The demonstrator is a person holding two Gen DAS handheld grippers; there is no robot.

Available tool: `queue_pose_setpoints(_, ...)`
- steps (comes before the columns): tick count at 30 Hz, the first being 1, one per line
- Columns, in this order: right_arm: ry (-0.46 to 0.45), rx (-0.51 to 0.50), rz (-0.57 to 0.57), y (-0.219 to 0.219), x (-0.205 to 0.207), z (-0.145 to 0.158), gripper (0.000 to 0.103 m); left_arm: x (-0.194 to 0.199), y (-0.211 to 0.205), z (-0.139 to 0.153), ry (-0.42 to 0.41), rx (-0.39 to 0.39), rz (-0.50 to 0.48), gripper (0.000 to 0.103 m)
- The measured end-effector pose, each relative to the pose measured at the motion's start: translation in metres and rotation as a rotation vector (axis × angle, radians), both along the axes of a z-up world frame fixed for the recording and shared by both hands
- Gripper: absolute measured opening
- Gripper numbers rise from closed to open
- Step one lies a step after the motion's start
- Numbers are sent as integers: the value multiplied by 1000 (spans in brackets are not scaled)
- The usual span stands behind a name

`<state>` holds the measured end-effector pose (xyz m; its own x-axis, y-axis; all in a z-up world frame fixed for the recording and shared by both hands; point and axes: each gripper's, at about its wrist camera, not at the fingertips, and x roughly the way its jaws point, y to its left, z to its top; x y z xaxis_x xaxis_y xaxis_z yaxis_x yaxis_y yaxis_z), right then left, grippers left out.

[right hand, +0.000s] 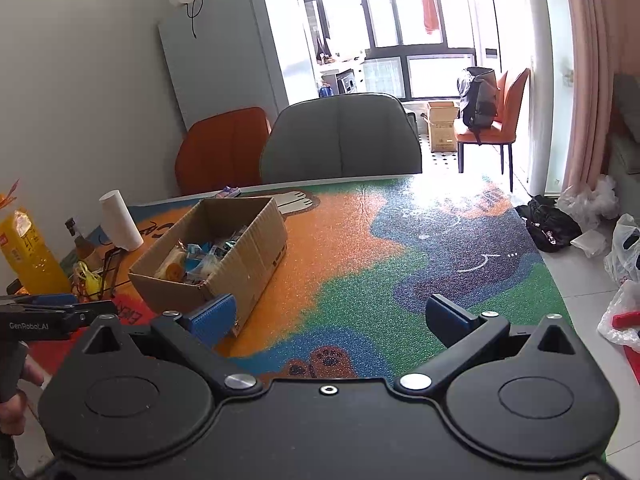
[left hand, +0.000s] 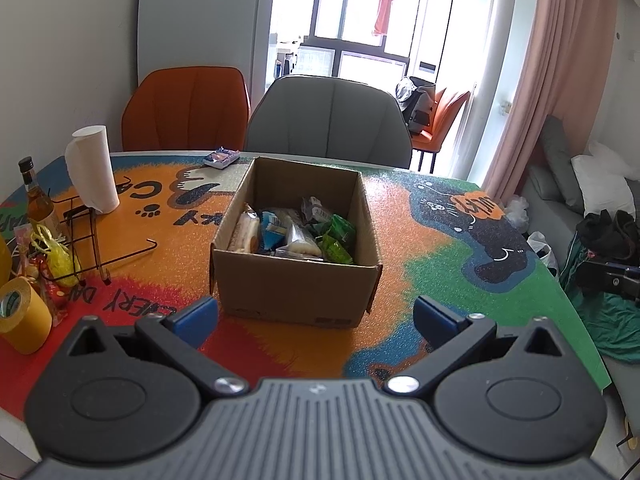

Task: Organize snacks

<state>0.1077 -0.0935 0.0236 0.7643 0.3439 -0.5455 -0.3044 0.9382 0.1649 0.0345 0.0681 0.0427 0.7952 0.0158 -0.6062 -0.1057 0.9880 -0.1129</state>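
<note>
An open cardboard box [left hand: 294, 284] stands on the colourful table mat and holds several wrapped snacks [left hand: 296, 232], some green, blue and white. It also shows in the right wrist view [right hand: 244, 256], to the left. A small blue snack pack [left hand: 221, 158] lies on the table beyond the box. My left gripper [left hand: 316, 316] is open and empty, just in front of the box. My right gripper [right hand: 332, 316] is open and empty, to the right of the box over the mat. The left gripper [right hand: 52, 314] shows at the left edge of the right wrist view.
A paper towel roll [left hand: 93, 170], a bottle [left hand: 38, 200], a wire rack [left hand: 84, 236], a yellow tape roll [left hand: 22, 316] and bagged items stand at the table's left. An orange chair [left hand: 186, 110] and a grey chair [left hand: 328, 120] are behind the table. Bags [right hand: 624, 252] lie on the floor at right.
</note>
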Motion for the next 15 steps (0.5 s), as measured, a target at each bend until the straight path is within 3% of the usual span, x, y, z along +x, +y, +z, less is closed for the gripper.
queue_pose_setpoints(15, -22, -17, -3, 1, 2, 9, 103, 5, -5, 5, -11, 2, -16, 103)
